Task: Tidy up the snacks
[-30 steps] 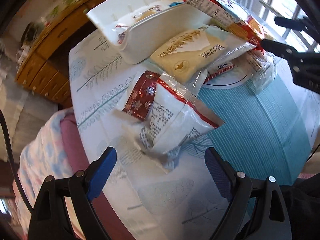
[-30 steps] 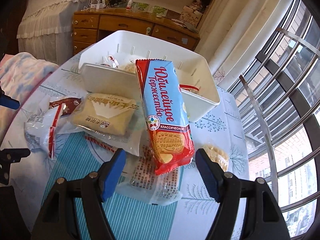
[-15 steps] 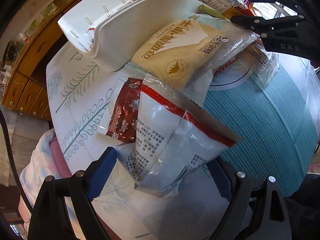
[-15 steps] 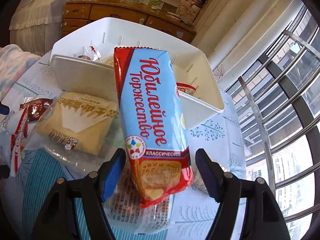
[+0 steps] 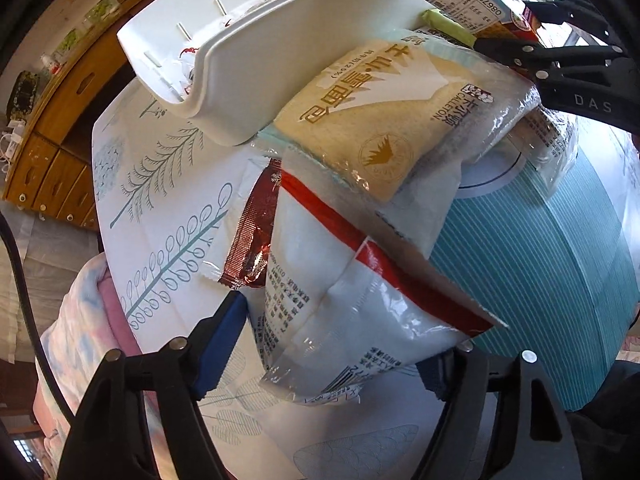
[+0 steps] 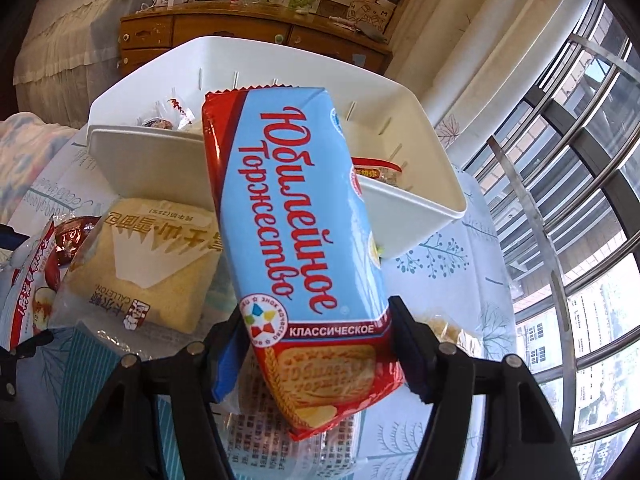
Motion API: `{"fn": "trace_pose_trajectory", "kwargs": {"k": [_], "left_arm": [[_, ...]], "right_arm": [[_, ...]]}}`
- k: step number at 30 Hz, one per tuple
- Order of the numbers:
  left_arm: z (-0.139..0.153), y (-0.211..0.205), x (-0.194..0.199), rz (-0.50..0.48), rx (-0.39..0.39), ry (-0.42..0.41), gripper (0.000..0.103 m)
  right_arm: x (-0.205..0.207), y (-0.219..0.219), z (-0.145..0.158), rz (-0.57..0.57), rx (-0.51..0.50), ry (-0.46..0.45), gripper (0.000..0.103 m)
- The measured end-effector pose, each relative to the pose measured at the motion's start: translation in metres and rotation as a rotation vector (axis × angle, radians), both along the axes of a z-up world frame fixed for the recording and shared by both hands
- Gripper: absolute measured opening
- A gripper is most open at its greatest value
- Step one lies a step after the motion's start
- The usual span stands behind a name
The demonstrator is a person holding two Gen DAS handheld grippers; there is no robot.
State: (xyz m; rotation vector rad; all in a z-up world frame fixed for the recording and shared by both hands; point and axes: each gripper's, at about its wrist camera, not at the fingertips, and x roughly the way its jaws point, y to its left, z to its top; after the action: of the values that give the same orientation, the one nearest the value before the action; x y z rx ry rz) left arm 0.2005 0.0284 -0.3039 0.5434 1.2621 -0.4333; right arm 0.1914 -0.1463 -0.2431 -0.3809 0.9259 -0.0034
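- The right gripper pinched the biscuit pack near its lower end, the pack pointing up toward the white bin.
- The left gripper had its jaws around the white bag; the left pad looked to touch it, but the right pad was hidden, so I could not tell whether it gripped.
- The bin sat at the far side of the table, already holding a few snacks.
- To do the step well, I judged the biscuit pack should be lifted clear of the near wall before release, since the long pack could tip in a low grip.
- The bread pack overlapped the white bag, so pulling the bag might drag it.
- The tablecloth was white with leaf prints; a striped teal mat lay on it.
- A wooden dresser and barred windows stood beyond.
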Motion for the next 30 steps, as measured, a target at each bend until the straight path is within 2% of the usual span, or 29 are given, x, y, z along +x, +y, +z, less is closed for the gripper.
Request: {"fn": "trace_pose_trajectory", "kwargs": {"k": [5,11,18,24,30], "left_arm": [[0.006,-0.004,-0.008,0.011,0.006,-0.001,0.068],[0.016,-0.009,-0.021,0.030,0.014,-0.006,0.068],[0.038,-0.011,-0.039,0.099,-0.002,-0.023,0.068],[0.069,-0.016,-0.050,0.144,-0.027,-0.028,0.068],[0.111,-0.020,-0.049,0.204,-0.091,-0.033,0.068]], "right_arm": [[-0.002,-0.004,0.004,-0.008,0.042,0.017,0.063],[-0.010,-0.008,0.008,-0.012,0.084,0.026,0.061],[-0.028,-0.014,0.023,-0.011,0.138,0.006,0.060],[-0.042,-0.022,0.039,-0.010,0.178,-0.015,0.059],[-0.050,-0.027,0.053,-0.004,0.197,-0.030,0.058]]}}
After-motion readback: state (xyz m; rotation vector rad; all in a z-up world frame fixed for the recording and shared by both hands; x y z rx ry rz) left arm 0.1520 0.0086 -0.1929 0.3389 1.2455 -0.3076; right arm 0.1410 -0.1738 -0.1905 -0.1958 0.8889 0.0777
